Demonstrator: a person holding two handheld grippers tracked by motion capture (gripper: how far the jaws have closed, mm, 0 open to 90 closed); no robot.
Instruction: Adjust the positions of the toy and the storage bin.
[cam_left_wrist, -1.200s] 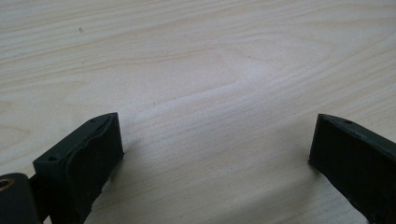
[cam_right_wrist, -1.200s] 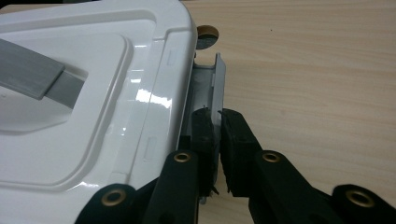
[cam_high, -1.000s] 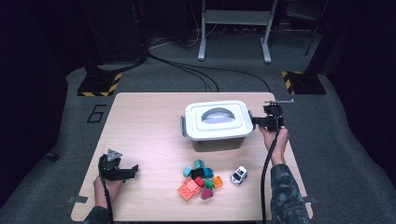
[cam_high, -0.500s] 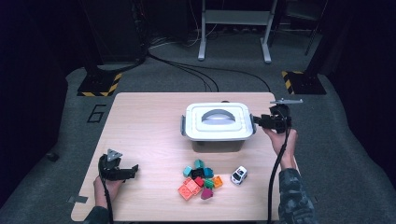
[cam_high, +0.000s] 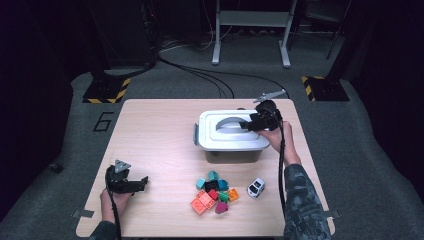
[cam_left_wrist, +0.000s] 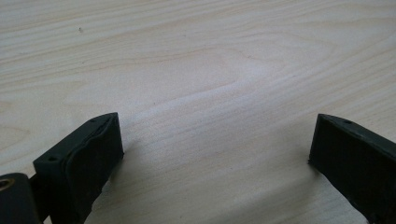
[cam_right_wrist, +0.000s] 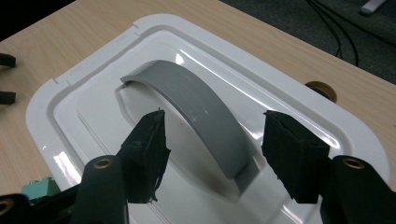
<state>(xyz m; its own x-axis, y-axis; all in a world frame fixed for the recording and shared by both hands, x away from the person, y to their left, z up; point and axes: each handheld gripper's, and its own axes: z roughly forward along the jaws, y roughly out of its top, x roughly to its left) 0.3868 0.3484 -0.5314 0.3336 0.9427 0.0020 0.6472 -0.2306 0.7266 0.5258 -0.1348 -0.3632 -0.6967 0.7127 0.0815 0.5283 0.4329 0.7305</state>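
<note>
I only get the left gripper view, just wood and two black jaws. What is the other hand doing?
Observer: The right gripper hangs over a white box, its open jaws on either side of the grey handle, not touching it; they have just been opening.
Operator: Is the box open?
Observer: No, the lid sits on it.
Operator: Any toys around?
Observer: Yes, a pile of coloured blocks lies in front of the box, with a small white toy car beside it.

High cam overhead, whole table (cam_high: 160, 130); gripper cams close; lid (cam_right_wrist: 140, 51) shared w/ right.
</note>
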